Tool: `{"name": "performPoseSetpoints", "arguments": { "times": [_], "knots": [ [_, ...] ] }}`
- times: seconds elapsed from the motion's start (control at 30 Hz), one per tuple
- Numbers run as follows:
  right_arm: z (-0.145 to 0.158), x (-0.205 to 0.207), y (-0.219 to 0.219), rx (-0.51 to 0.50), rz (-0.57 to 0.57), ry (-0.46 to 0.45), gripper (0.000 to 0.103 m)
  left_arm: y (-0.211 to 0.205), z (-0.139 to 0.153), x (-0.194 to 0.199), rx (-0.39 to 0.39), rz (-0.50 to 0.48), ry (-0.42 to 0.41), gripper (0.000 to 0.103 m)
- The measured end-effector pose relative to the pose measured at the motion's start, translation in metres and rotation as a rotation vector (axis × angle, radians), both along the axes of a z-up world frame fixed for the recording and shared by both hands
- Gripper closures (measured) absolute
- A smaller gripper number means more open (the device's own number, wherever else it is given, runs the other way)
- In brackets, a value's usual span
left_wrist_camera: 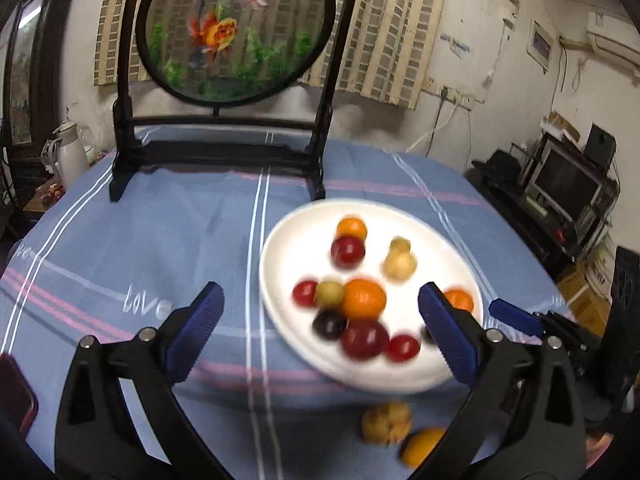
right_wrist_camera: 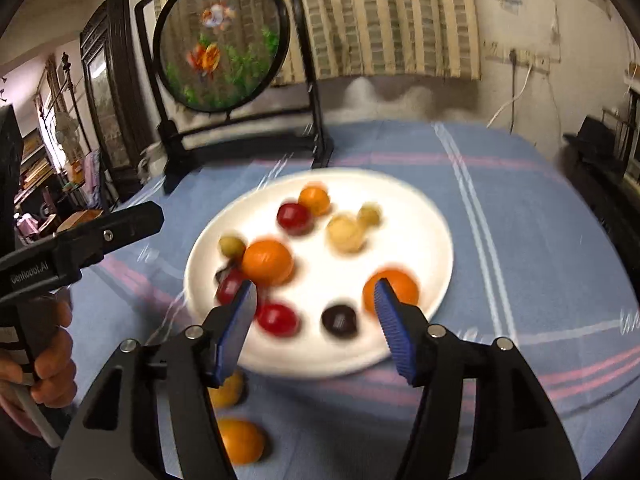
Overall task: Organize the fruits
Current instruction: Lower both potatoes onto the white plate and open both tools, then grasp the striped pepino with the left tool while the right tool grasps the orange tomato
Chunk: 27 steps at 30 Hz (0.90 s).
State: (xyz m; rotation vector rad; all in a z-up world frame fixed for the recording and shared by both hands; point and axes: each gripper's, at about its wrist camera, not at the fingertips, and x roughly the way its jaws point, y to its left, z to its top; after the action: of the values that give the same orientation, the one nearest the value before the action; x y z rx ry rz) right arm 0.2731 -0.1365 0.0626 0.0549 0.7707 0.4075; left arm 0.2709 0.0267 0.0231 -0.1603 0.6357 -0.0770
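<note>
A white plate [left_wrist_camera: 288, 240] [right_wrist_camera: 420, 216] on the blue striped tablecloth holds several small fruits: oranges [left_wrist_camera: 363, 298] [right_wrist_camera: 267, 261], red plums [left_wrist_camera: 365, 339] [right_wrist_camera: 277, 318], a dark plum [right_wrist_camera: 339, 321] and pale yellow fruits [left_wrist_camera: 399, 265] [right_wrist_camera: 345, 233]. On the cloth before the plate lie a yellow-brown fruit [left_wrist_camera: 386, 422] and an orange one [left_wrist_camera: 422, 445] [right_wrist_camera: 240, 441]. My left gripper [left_wrist_camera: 320, 334] is open and empty above the plate's near left edge. My right gripper [right_wrist_camera: 316, 322] is open and empty over the plate's near rim; its blue tip shows in the left wrist view [left_wrist_camera: 514, 316].
A round goldfish screen on a black stand [left_wrist_camera: 224, 152] [right_wrist_camera: 240, 132] stands behind the plate. A dark red phone [left_wrist_camera: 16, 396] lies at the cloth's near left. A white kettle [left_wrist_camera: 70, 152] sits at the far left, shelves with a monitor [left_wrist_camera: 568, 184] to the right.
</note>
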Motion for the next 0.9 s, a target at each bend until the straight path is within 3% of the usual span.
{"name": "performPoseSetpoints", "arguments": {
  "times": [0.3, 0.53, 0.9],
  "knots": [
    [-0.018, -0.053, 0.008, -0.023, 0.083, 0.059, 0.041, 0.004, -0.045, -0.036, 0.144, 0.042, 0.115, 0.003],
    [-0.024, -0.068, 0.025, -0.070, 0.165, 0.087, 0.041, 0.020, -0.043, -0.039, 0.065, 0.082, 0.135, 0.003],
    [-0.036, -0.071, 0.041, -0.167, 0.221, 0.085, 0.042, 0.020, -0.043, -0.038, 0.065, 0.093, 0.145, 0.003]
  ]
}}
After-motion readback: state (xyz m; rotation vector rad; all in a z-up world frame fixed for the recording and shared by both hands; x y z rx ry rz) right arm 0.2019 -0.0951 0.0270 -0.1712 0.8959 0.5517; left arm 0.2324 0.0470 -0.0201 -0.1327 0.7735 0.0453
